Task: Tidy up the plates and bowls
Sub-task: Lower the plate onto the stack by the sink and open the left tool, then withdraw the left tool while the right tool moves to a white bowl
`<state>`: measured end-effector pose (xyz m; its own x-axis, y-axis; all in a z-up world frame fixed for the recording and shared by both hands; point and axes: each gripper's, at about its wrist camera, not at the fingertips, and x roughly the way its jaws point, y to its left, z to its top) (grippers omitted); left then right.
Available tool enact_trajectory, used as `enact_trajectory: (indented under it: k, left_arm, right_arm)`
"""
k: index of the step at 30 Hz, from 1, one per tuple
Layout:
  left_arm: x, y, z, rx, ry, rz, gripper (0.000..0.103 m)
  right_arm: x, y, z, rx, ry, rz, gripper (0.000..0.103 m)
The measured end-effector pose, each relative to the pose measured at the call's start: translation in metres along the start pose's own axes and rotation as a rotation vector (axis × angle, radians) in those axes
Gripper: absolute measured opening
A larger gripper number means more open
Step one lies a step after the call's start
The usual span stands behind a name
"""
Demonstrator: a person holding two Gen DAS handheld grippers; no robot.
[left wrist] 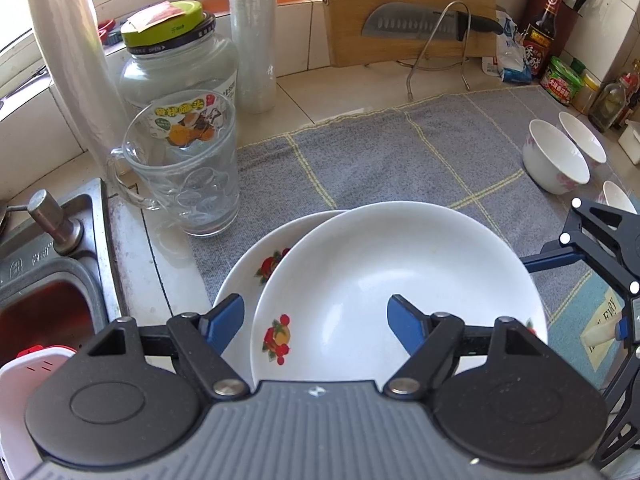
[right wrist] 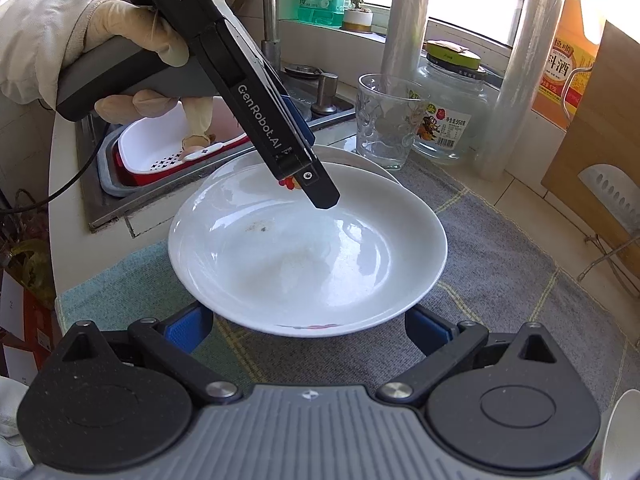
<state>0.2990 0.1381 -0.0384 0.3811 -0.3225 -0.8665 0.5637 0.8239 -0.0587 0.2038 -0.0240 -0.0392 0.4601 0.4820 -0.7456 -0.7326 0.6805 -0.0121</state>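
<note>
A white deep plate (left wrist: 400, 288) with a fruit print lies on top of a second fruit-print plate (left wrist: 244, 276), shifted to its right, on the grey cloth. It also shows in the right wrist view (right wrist: 308, 256), with the lower plate's rim (right wrist: 360, 160) behind it. My left gripper (left wrist: 316, 320) is open and hovers over the top plate's near rim; it also shows in the right wrist view (right wrist: 316, 188). My right gripper (right wrist: 308, 330) is open at the plate's near edge, a finger on either side. Three white bowls (left wrist: 556, 162) stand at the far right.
A glass mug (left wrist: 188, 168), a jar (left wrist: 176, 56) and two film rolls (left wrist: 252, 36) stand left of the plates. The sink (left wrist: 44, 280) holds a white-and-red basket (right wrist: 160, 148). A cutting board with knife (left wrist: 416, 20) and bottles (left wrist: 540, 36) line the back wall.
</note>
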Motion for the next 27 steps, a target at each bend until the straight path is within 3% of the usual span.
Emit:
enact_trajectory:
  k: [8, 16, 22, 27]
  left_arm:
    - [-0.013, -0.002, -0.012, -0.029, -0.060, 0.019, 0.078]
    - [-0.036, -0.027, -0.037, -0.077, -0.226, 0.042, 0.088]
    - [-0.045, -0.048, -0.036, -0.068, -0.314, -0.002, 0.094]
    - [-0.044, -0.071, -0.024, 0.014, -0.391, -0.042, 0.098]
  right_arm:
    - [0.004, -0.001, 0.002, 0.014, 0.008, -0.013, 0.103]
    - [-0.005, -0.016, -0.011, 0.109, -0.001, -0.073, 0.103]
    - [-0.021, -0.031, -0.026, 0.229, -0.012, -0.182, 0.103]
    - [-0.044, -0.037, -0.042, 0.308, -0.010, -0.316, 0.103]
